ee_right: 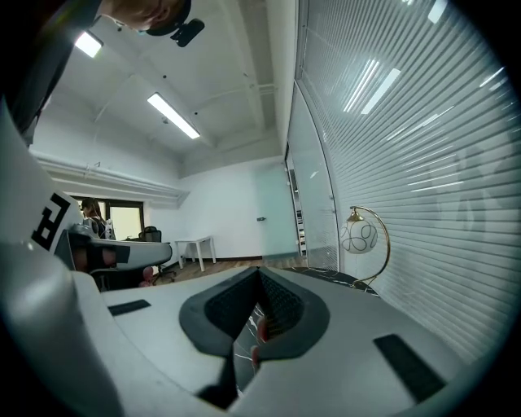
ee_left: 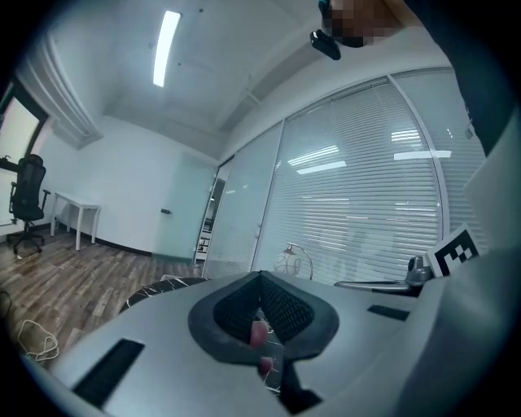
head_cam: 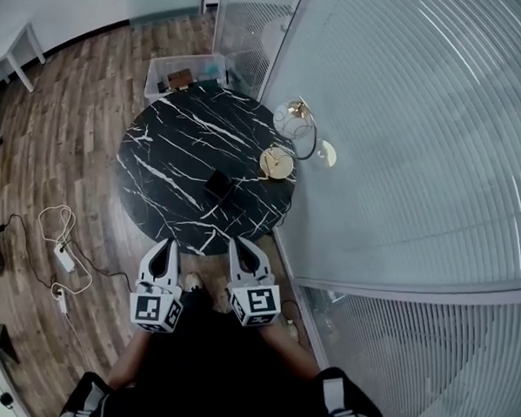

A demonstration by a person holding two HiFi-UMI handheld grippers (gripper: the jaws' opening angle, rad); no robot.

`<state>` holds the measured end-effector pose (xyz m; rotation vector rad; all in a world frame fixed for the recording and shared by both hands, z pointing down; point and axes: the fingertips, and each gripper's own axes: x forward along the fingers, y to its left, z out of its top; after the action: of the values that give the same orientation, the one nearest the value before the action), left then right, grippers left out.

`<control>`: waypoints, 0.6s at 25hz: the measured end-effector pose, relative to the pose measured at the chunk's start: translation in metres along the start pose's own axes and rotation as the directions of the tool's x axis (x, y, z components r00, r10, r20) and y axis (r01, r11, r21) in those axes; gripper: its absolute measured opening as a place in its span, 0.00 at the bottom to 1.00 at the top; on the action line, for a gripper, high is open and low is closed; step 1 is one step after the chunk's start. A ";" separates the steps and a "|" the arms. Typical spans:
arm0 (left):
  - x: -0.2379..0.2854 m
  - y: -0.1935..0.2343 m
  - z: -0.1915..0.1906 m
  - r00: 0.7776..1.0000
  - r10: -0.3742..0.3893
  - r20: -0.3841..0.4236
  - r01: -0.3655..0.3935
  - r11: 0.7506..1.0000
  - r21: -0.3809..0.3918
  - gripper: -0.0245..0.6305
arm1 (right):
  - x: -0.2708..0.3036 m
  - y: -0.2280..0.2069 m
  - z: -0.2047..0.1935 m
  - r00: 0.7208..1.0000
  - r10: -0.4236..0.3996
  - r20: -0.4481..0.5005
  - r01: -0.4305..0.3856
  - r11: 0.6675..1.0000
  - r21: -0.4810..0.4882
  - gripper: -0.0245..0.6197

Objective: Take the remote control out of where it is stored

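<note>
A small black box (head_cam: 218, 184) lies on the round black marble table (head_cam: 176, 155), right of its middle. I see no remote control in any view. My left gripper (head_cam: 164, 244) and right gripper (head_cam: 242, 243) hover side by side just short of the table's near edge, both pointing at the table. Each one is shut, with nothing between its pads. In the left gripper view the left gripper (ee_left: 260, 278) has its tips meeting over the table's edge. The right gripper (ee_right: 259, 271) looks the same in the right gripper view.
A gold-based lamp (head_cam: 278, 162) with a glass globe (head_cam: 293, 118) stands at the table's right edge, against the glass wall with blinds (head_cam: 403, 141). A clear plastic bin (head_cam: 185, 73) sits on the floor behind the table. Cables and a power strip (head_cam: 64, 258) lie on the floor at left.
</note>
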<state>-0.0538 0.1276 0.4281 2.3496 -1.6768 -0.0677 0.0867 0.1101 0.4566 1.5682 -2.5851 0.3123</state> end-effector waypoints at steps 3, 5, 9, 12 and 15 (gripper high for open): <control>0.004 0.014 -0.002 0.999 -0.034 -0.017 0.034 0.999 -0.006 0.05 | 0.014 0.005 -0.002 1.000 -0.028 -0.013 0.028 1.000 0.006 0.04; 0.005 0.022 -0.001 0.998 -0.056 -0.024 0.056 0.998 0.003 0.05 | 0.020 0.011 -0.003 0.999 -0.043 -0.019 0.043 0.999 0.004 0.04; 0.015 0.035 0.005 0.997 -0.075 -0.020 0.075 0.997 0.022 0.05 | 0.033 0.014 -0.001 0.997 -0.072 -0.028 0.072 0.997 0.003 0.04; 0.020 0.038 0.008 0.996 -0.087 -0.017 0.087 0.996 0.009 0.05 | 0.037 0.012 0.001 0.995 -0.096 -0.033 0.096 0.995 -0.001 0.04; 0.027 0.043 0.010 0.995 -0.098 -0.018 0.098 0.995 0.004 0.05 | 0.043 0.008 0.002 0.993 -0.115 -0.037 0.115 0.993 0.006 0.04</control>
<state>-0.0860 0.0878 0.4315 2.4280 -1.5548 -0.0598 0.0592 0.0759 0.4616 1.6897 -2.4574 0.3381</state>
